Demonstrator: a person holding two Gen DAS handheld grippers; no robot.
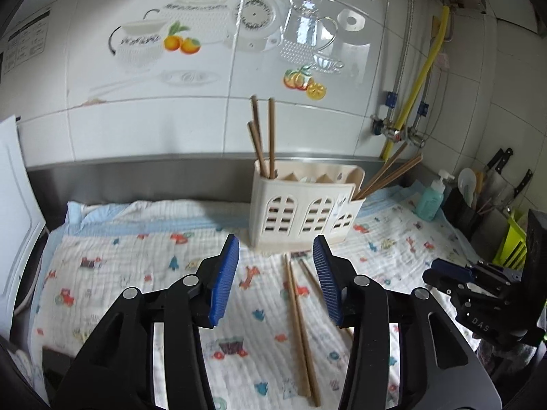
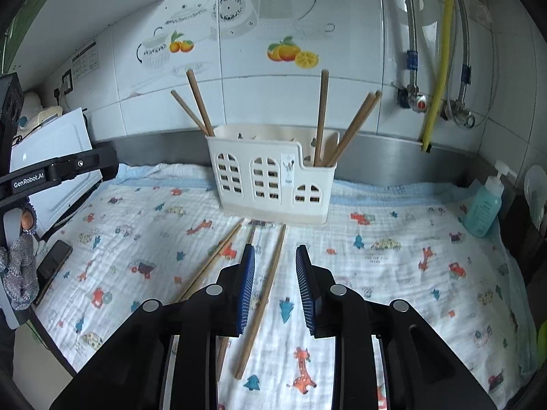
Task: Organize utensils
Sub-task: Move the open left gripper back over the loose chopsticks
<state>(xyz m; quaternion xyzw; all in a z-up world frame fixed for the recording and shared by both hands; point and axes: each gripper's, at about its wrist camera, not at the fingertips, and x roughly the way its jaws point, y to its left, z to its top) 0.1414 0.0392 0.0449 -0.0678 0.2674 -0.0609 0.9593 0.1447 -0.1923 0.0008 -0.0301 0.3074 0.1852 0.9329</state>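
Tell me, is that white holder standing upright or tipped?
Upright: the white holder sits flat on the cloth, with chopsticks poking out its top.

The surface is covered by a white quilted cloth printed with small cars, trees and giraffes. At its far middle stands a cream plastic utensil holder with arched window cut-outs. Three brown wooden chopsticks lie loose on the cloth just near of it. A teal pump bottle stands far right, and a dark phone lies at the left edge.
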